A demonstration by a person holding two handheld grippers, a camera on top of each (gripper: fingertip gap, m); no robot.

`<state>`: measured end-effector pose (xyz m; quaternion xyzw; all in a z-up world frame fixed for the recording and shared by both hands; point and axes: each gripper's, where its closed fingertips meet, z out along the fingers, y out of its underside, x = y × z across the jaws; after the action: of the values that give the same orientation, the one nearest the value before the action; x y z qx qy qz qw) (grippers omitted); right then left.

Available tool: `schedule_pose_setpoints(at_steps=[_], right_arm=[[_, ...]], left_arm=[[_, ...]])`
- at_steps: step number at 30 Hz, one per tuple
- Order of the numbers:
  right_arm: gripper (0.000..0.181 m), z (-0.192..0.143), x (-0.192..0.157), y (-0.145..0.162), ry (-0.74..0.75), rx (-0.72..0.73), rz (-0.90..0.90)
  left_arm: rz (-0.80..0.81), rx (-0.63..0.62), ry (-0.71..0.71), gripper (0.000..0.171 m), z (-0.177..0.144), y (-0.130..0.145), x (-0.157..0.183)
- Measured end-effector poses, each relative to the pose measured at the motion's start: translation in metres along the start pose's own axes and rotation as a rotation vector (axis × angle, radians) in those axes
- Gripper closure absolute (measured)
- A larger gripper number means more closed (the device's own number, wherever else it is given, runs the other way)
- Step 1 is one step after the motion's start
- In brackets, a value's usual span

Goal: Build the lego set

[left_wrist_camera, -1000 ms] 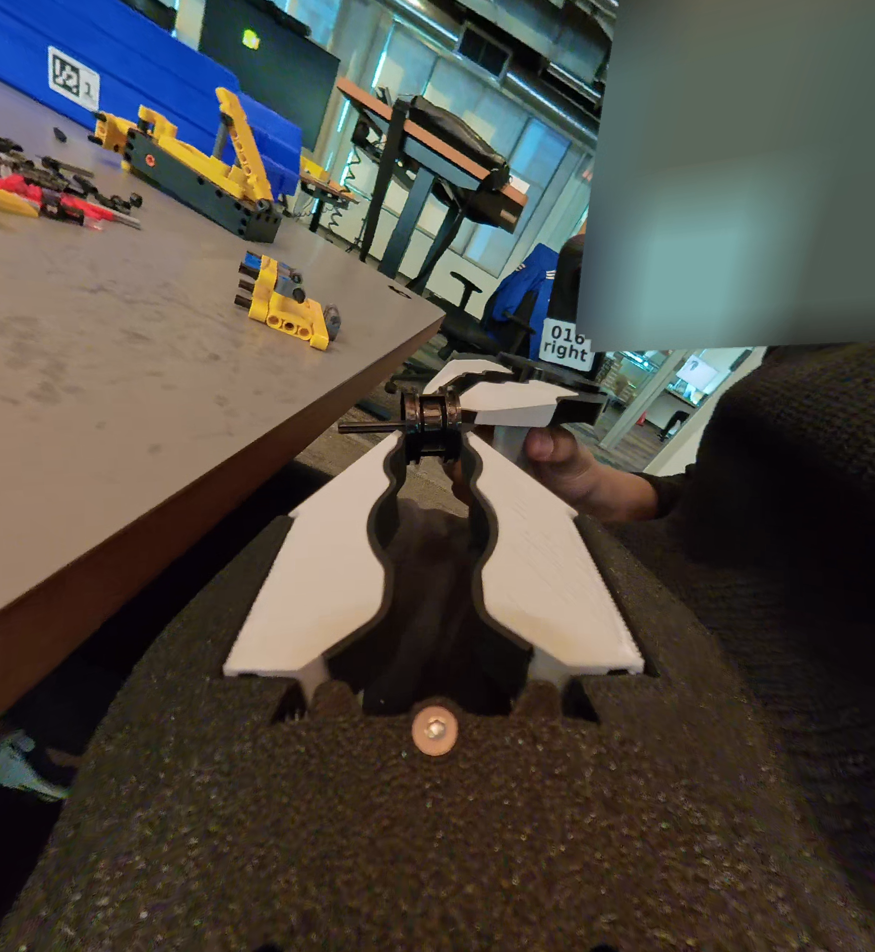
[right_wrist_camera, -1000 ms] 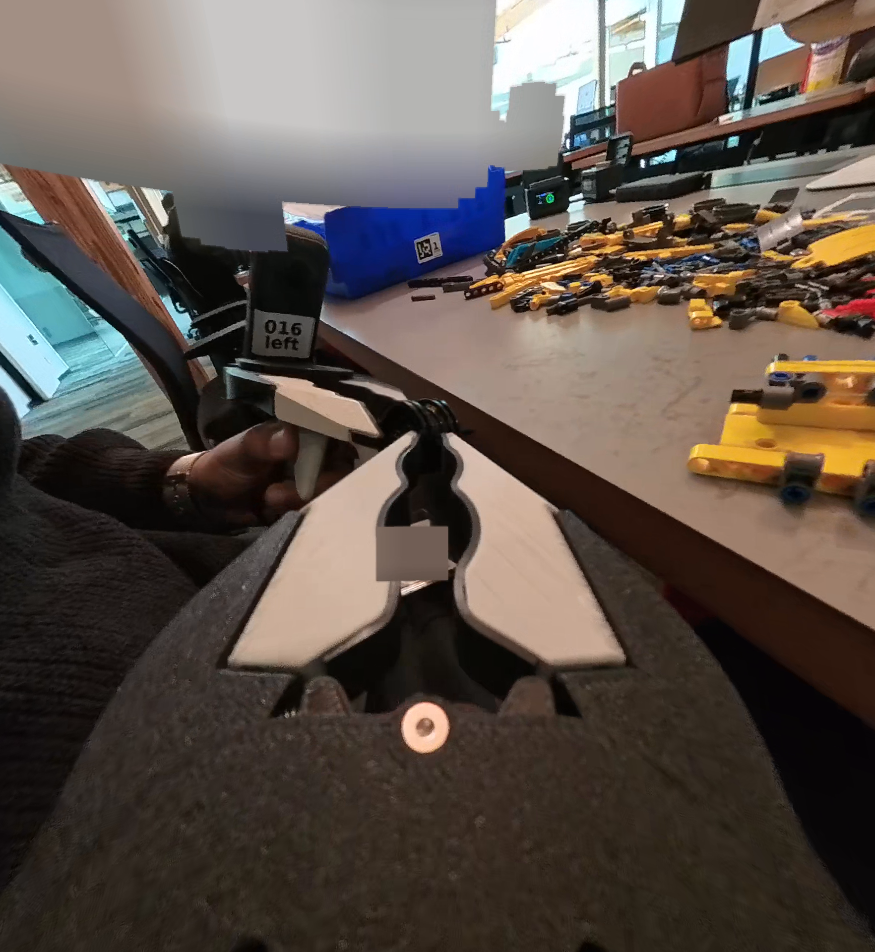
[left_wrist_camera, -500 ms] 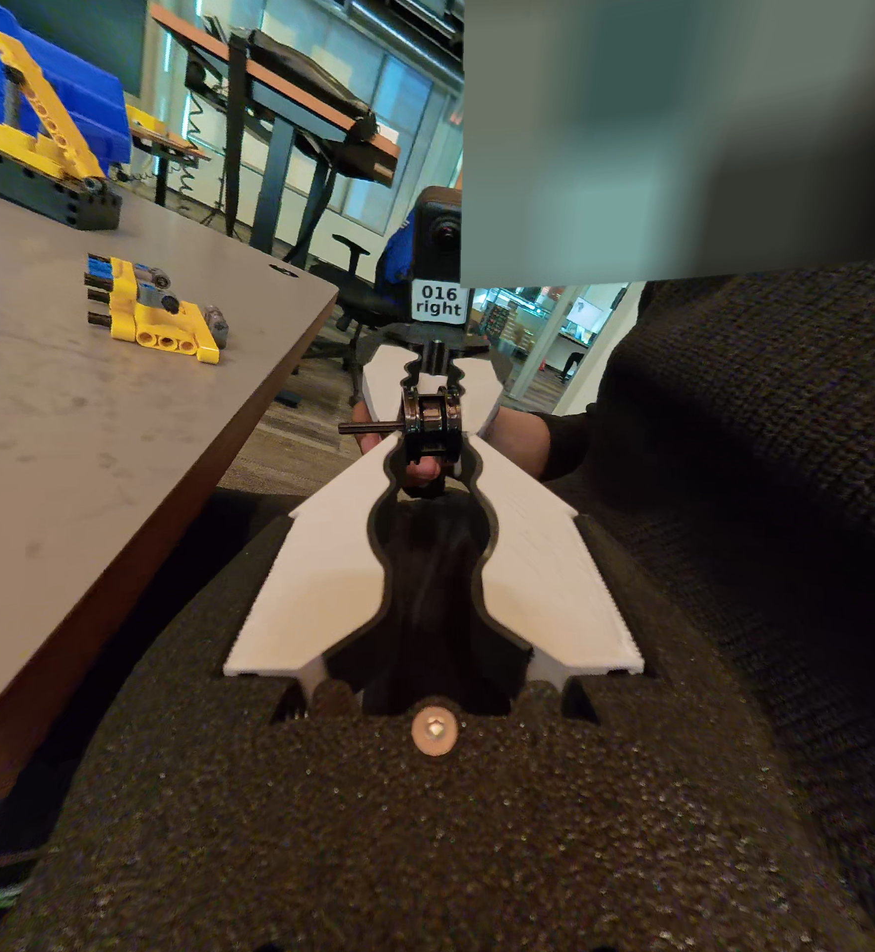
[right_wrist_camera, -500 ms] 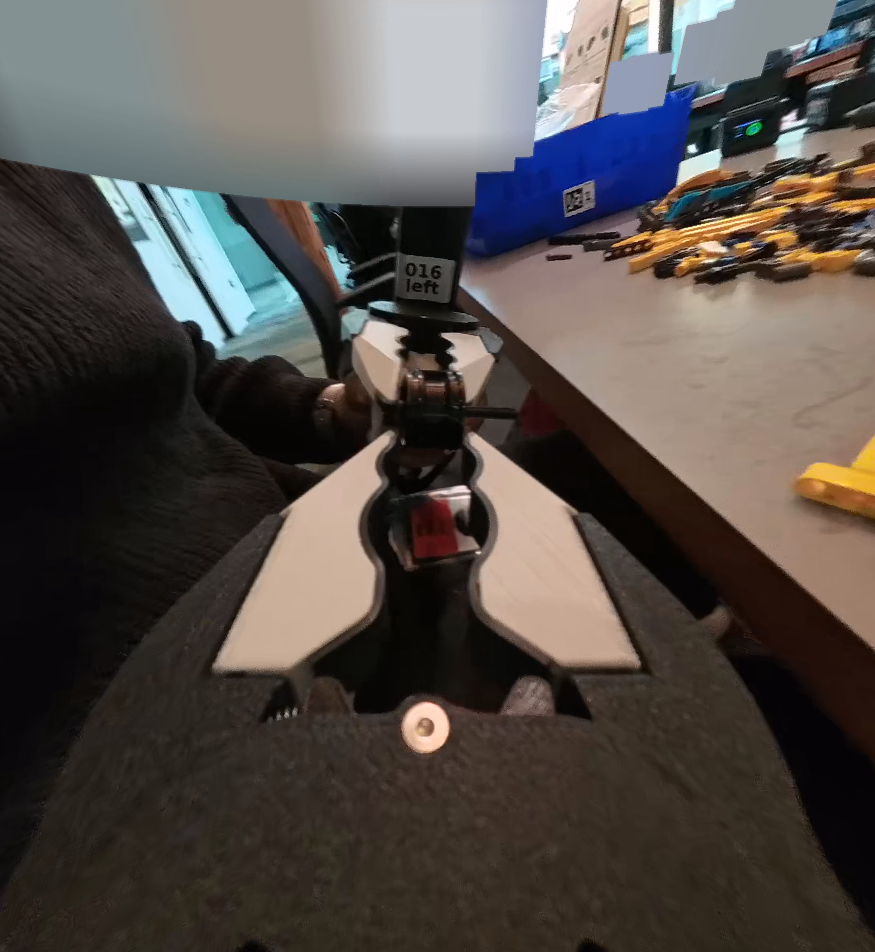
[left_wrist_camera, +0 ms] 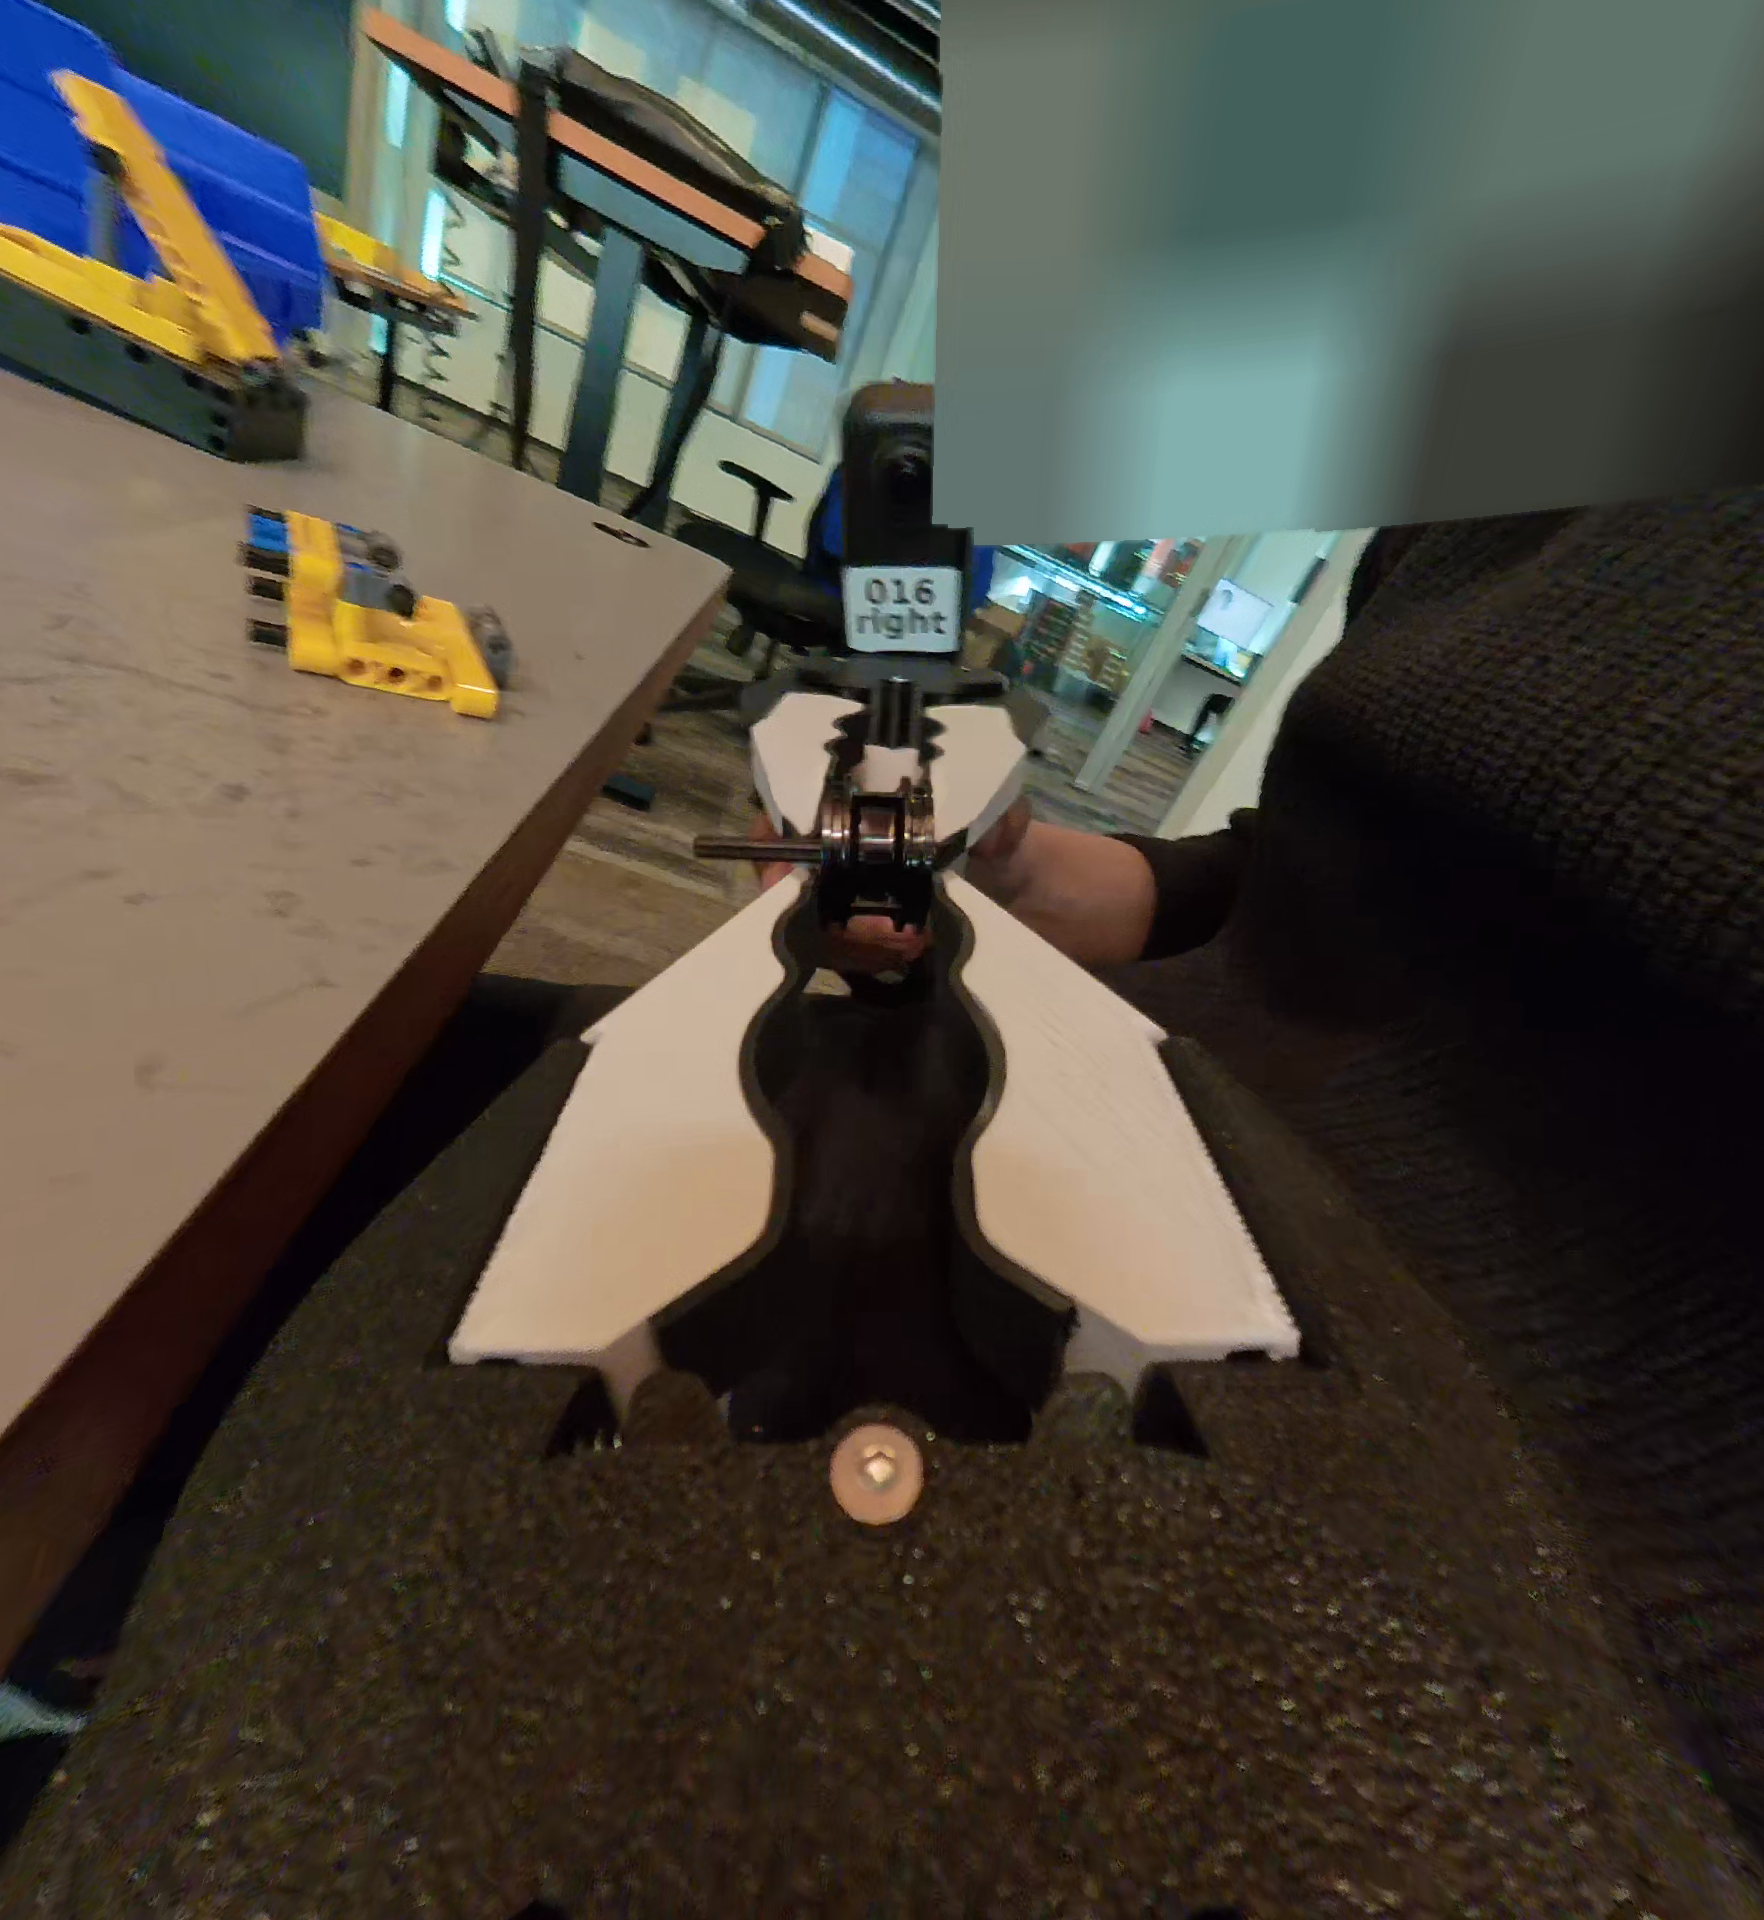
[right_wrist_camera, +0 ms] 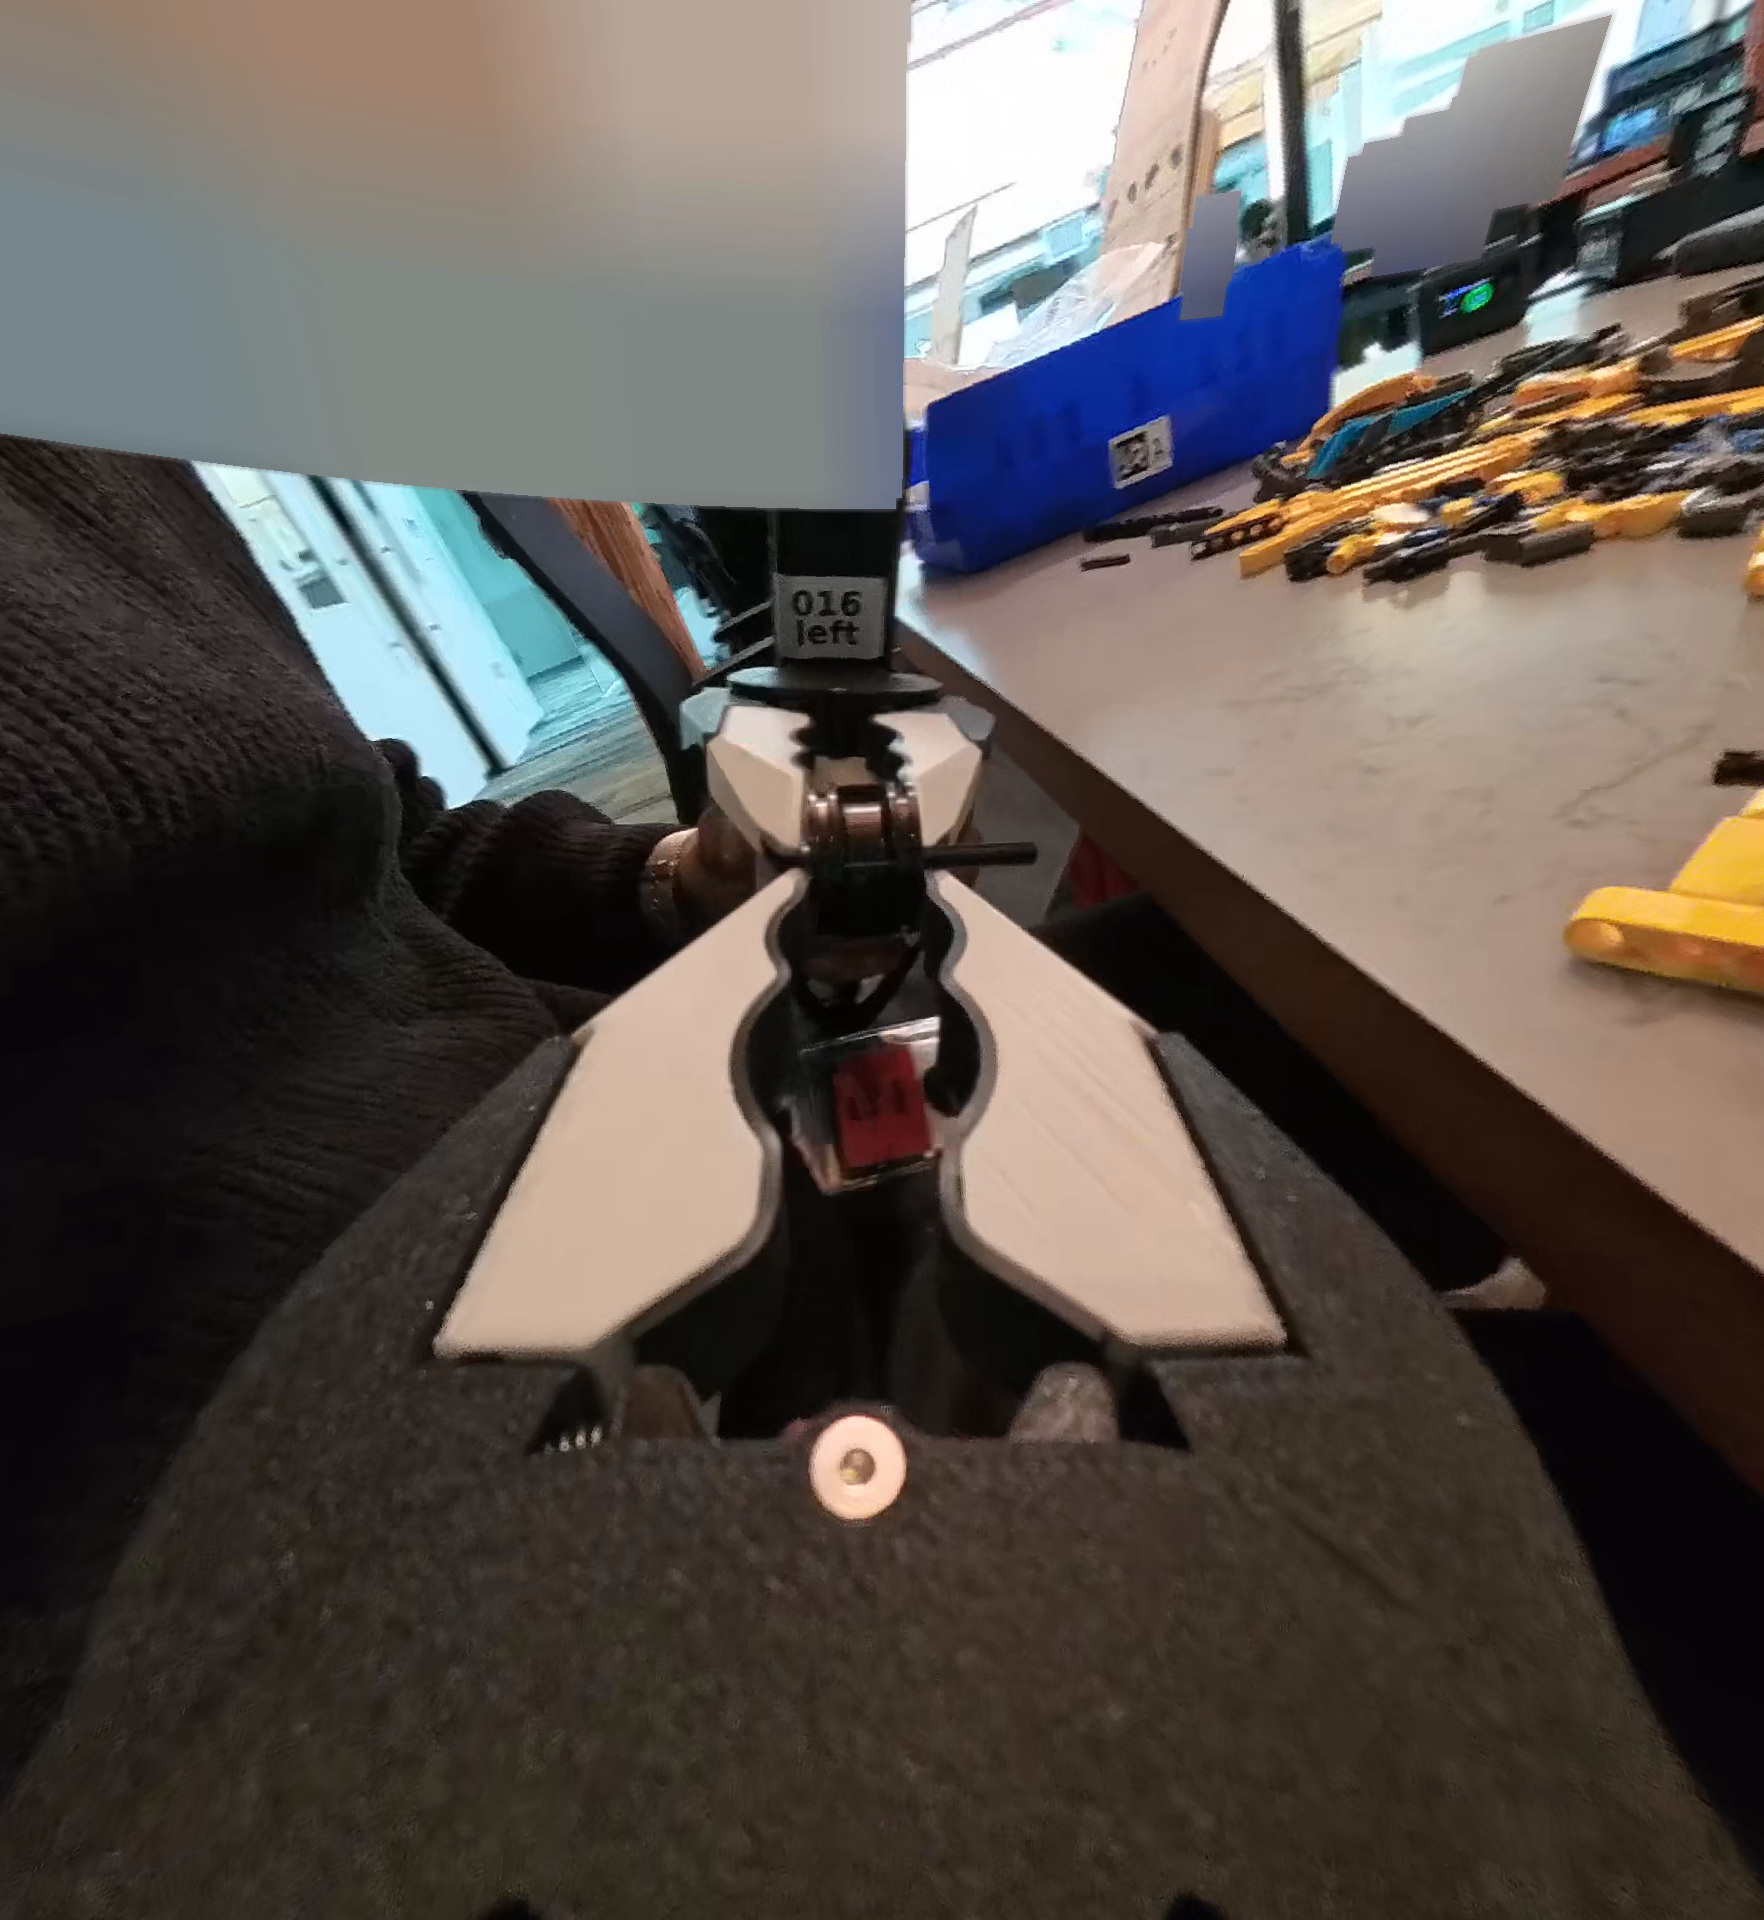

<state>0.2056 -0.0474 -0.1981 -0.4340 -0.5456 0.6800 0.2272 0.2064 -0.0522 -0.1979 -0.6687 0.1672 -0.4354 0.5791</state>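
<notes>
A small black wheel-like piece (left_wrist_camera: 876, 840) on a thin black axle (left_wrist_camera: 743, 847) is held in the air beside the table edge, over the person's lap. My left gripper (left_wrist_camera: 873, 894) is shut on it. My right gripper (left_wrist_camera: 888, 769) faces it tip to tip from the far side. In the right wrist view my right gripper (right_wrist_camera: 862, 894) is shut on the same piece (right_wrist_camera: 862, 831), with the axle (right_wrist_camera: 982, 854) sticking out toward the table. The left gripper (right_wrist_camera: 847, 774) faces it there. How the jaws share the piece is hard to tell.
The grey table (left_wrist_camera: 182, 831) holds a small yellow assembly (left_wrist_camera: 379, 644), a larger yellow-and-black build (left_wrist_camera: 109, 301) and a blue bin (right_wrist_camera: 1117, 436). A pile of loose yellow and black parts (right_wrist_camera: 1532, 468) lies farther along. A red tag (right_wrist_camera: 878, 1127) hangs on the dark sweater (left_wrist_camera: 1532, 935). The tips of both grippers are at nearly the same place.
The right gripper has swung from the side to face the left gripper tip to tip and has closed in on the piece. Both views have turned away from the table.
</notes>
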Motion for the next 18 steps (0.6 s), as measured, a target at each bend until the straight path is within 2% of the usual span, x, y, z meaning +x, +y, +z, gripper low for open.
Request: schedule_pose_setpoints(at_steps=[8, 11, 14, 18], right_arm=[[0.161, -0.003, 0.025, 0.007, 0.137, -0.013, -0.092], [0.16, -0.002, 0.032, 0.012, 0.178, -0.045, -0.156], [0.161, -0.003, 0.035, 0.018, 0.194, -0.08, -0.227], [0.161, -0.004, 0.032, 0.014, 0.162, -0.062, -0.239]], left_arm=[[0.08, -0.059, -0.221, 0.152, -0.004, 0.009, -0.03], [0.094, -0.092, -0.238, 0.165, -0.003, 0.015, -0.032], [0.134, -0.132, -0.271, 0.165, -0.002, 0.021, -0.036], [0.142, -0.113, -0.26, 0.16, -0.001, 0.019, -0.034]])
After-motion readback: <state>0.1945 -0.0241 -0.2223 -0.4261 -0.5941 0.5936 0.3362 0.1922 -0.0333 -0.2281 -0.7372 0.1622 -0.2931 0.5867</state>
